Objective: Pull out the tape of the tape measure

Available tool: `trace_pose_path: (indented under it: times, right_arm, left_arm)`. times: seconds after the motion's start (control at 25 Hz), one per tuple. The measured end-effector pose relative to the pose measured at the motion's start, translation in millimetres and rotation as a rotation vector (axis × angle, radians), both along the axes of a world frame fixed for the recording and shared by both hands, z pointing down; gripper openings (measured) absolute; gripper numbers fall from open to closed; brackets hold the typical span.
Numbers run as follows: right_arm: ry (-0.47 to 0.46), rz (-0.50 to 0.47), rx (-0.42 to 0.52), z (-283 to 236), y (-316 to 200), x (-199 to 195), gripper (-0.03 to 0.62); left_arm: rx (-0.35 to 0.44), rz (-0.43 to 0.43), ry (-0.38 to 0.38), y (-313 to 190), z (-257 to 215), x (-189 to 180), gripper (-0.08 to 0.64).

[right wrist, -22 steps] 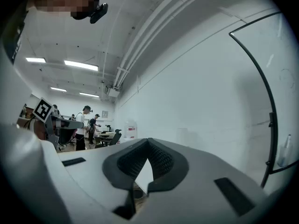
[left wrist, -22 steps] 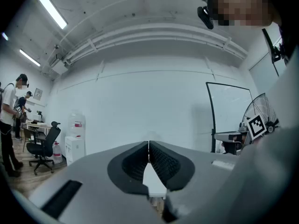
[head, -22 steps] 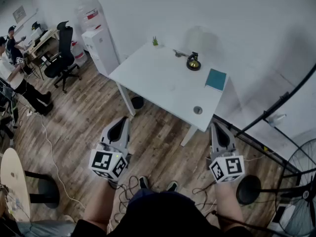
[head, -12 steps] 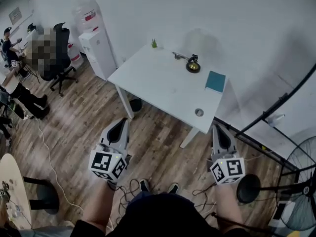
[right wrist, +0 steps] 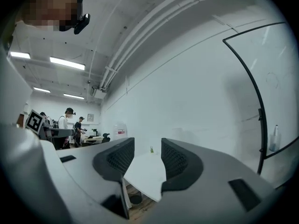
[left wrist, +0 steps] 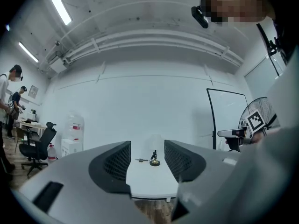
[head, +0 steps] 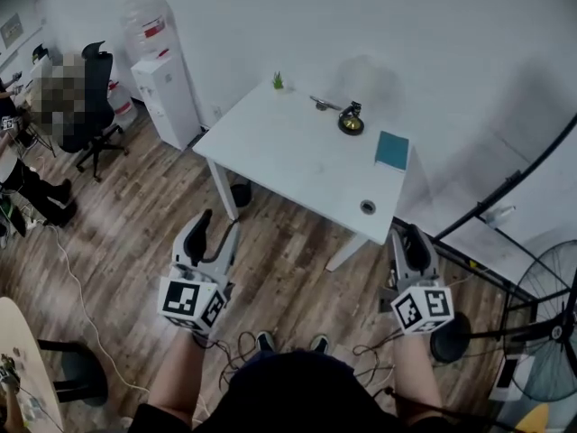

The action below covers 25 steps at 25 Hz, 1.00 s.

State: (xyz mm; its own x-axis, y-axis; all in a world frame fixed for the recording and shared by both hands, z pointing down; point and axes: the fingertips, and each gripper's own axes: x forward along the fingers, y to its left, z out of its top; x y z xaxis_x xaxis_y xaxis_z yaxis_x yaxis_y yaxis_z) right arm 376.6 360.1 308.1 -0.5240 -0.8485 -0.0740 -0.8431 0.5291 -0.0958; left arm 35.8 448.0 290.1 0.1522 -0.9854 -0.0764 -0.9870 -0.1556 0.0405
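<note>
A small black and yellow object (head: 350,122), possibly the tape measure, sits at the far side of the white table (head: 297,156). A thin metal piece (head: 323,104) lies just left of it. The left gripper view shows the same object (left wrist: 154,159) far off between the jaws. My left gripper (head: 208,234) is held over the wooden floor, well short of the table, open and empty. My right gripper (head: 411,244) hangs near the table's front right corner, also open with nothing between its fingers.
On the table are a teal book (head: 393,150), a tiny green plant (head: 278,80) and a round cable hole (head: 368,207). A water dispenser (head: 162,88) and an office chair (head: 95,97) stand at the left. A fan (head: 541,332) and black stand poles are at the right.
The head view has shifted a little, so the table sits slightly further left and higher. Both grippers have dropped slightly in the picture and remain open, away from the table.
</note>
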Motion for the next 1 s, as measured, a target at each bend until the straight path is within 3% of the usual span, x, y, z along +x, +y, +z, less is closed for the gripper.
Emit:
trace_pose_path:
  times: [0.28, 0.52, 0.76, 1.0]
  right_arm:
    - [0.009, 0.062, -0.041, 11, -1, -32, 0.196]
    - [0.038, 0.056, -0.085, 26, -14, -57, 0.197]
    - [0.032, -0.017, -0.105, 44, -53, -93, 0.199]
    - [-0.011, -0.057, -0.105, 49, -121, -102, 0.196]
  left_arm:
    - [-0.023, 0.003, 0.028, 4, 25, -61, 0.223]
    - [-0.073, -0.016, 0.053, -3, 48, -87, 0.224]
    - [-0.113, -0.051, 0.052, -29, 64, -107, 0.224]
    - [-0.108, -0.115, 0.009, -75, 50, -119, 0.224]
